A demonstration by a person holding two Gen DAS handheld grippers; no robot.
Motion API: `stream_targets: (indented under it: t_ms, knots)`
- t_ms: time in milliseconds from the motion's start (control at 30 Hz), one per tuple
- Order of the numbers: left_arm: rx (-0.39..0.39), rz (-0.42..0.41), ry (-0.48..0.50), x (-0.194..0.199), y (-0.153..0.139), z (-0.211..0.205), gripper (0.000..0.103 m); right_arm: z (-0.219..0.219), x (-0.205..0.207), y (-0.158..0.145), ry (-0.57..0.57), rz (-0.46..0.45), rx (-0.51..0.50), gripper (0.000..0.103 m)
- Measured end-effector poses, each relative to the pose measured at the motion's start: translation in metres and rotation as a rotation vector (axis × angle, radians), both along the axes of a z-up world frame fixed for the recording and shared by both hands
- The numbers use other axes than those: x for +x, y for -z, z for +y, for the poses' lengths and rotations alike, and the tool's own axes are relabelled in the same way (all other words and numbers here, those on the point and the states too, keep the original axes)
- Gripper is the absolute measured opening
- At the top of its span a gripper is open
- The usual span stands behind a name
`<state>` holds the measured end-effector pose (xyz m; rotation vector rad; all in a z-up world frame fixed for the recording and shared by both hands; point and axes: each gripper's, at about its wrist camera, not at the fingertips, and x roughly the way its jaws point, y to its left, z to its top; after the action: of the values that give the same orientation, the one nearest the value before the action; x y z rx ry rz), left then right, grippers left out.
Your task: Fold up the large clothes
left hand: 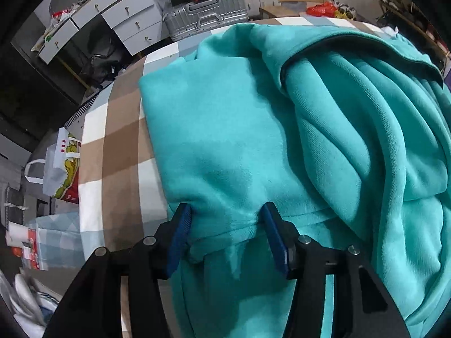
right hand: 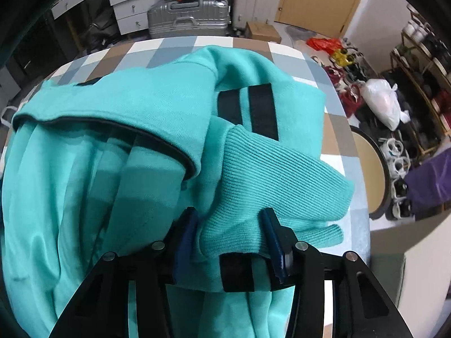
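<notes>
A large teal sweatshirt (left hand: 239,126) lies rumpled on a bed with a checked brown, white and blue cover (left hand: 118,140). My left gripper (left hand: 225,214) points down onto its near left part, and a puckered fold with a seam is pinched between the blue pads. In the right wrist view the same sweatshirt (right hand: 112,107) shows two black stripes (right hand: 262,112) and a ribbed cuff (right hand: 276,174). My right gripper (right hand: 229,217) is shut on the bunched base of that cuff, with the pads pressing both sides. The bed cover (right hand: 335,129) shows beyond.
A silver suitcase (left hand: 205,14) and white drawers (left hand: 126,17) stand past the bed's far edge. Shopping bags (left hand: 62,169) sit on the floor at the left side. To the right are a round wooden table (right hand: 369,169), a white plastic bag (right hand: 380,104) and several shoes.
</notes>
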<state>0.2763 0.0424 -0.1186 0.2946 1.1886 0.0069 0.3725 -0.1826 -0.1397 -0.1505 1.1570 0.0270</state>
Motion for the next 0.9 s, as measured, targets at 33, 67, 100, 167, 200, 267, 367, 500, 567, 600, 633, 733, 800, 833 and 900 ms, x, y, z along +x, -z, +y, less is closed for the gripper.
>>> stream_targets:
  t_ms: [33, 67, 100, 167, 200, 267, 367, 500, 567, 600, 633, 733, 800, 833, 900]
  knots:
    - [0.026, -0.018, 0.001, -0.008, -0.004, -0.004, 0.049, -0.002, -0.004, -0.001, 0.003, -0.018, 0.011, 0.047]
    - [0.048, -0.041, 0.0, -0.019, -0.008, -0.009, 0.049, -0.003, -0.007, -0.002, -0.004, -0.031, 0.016, 0.048]
    - [0.058, -0.071, -0.002, -0.028, -0.014, -0.012, 0.049, -0.005, -0.011, -0.005, -0.018, -0.042, 0.018, 0.048]
    - [-0.01, -0.167, -0.019, -0.057, -0.033, -0.015, 0.049, -0.01, -0.017, -0.016, -0.041, -0.049, 0.054, 0.048]
    - [-0.064, -0.201, -0.037, -0.066, -0.042, -0.012, 0.049, -0.015, -0.02, -0.024, -0.054, -0.04, 0.098, 0.048]
    - [-0.216, -0.248, -0.119, -0.1, -0.058, -0.008, 0.049, -0.025, -0.026, -0.046, -0.07, -0.047, 0.193, 0.048]
    - [-0.342, -0.267, -0.153, -0.143, -0.075, -0.016, 0.055, -0.029, -0.03, -0.087, -0.092, -0.15, 0.36, 0.048]
    - [-0.301, -0.339, -0.212, -0.166, -0.084, -0.035, 0.078, 0.009, -0.006, -0.108, -0.155, -0.253, 0.335, 0.048]
    - [-0.36, -0.372, -0.243, -0.157, -0.079, -0.029, 0.079, 0.038, 0.021, -0.088, -0.158, -0.197, 0.326, 0.039]
    - [-0.374, -0.378, -0.26, -0.151, -0.076, -0.024, 0.079, 0.05, 0.03, -0.074, -0.15, -0.162, 0.298, 0.034]
    - [-0.391, -0.384, -0.286, -0.148, -0.068, -0.02, 0.079, 0.067, 0.042, -0.047, -0.144, -0.088, 0.193, 0.019]
    - [-0.418, -0.315, -0.323, -0.135, -0.047, -0.012, 0.079, 0.096, 0.034, -0.004, -0.239, -0.035, -0.097, 0.011]
    - [-0.434, -0.273, -0.315, -0.127, -0.041, -0.01, 0.079, 0.106, 0.027, -0.008, -0.281, -0.009, -0.156, 0.011]
    - [-0.44, -0.264, -0.319, -0.122, -0.039, -0.008, 0.079, 0.104, 0.028, -0.013, -0.268, 0.016, -0.126, 0.011]
    - [-0.443, -0.278, -0.32, -0.12, -0.041, -0.007, 0.079, 0.093, 0.033, -0.034, -0.207, 0.036, 0.017, 0.006]
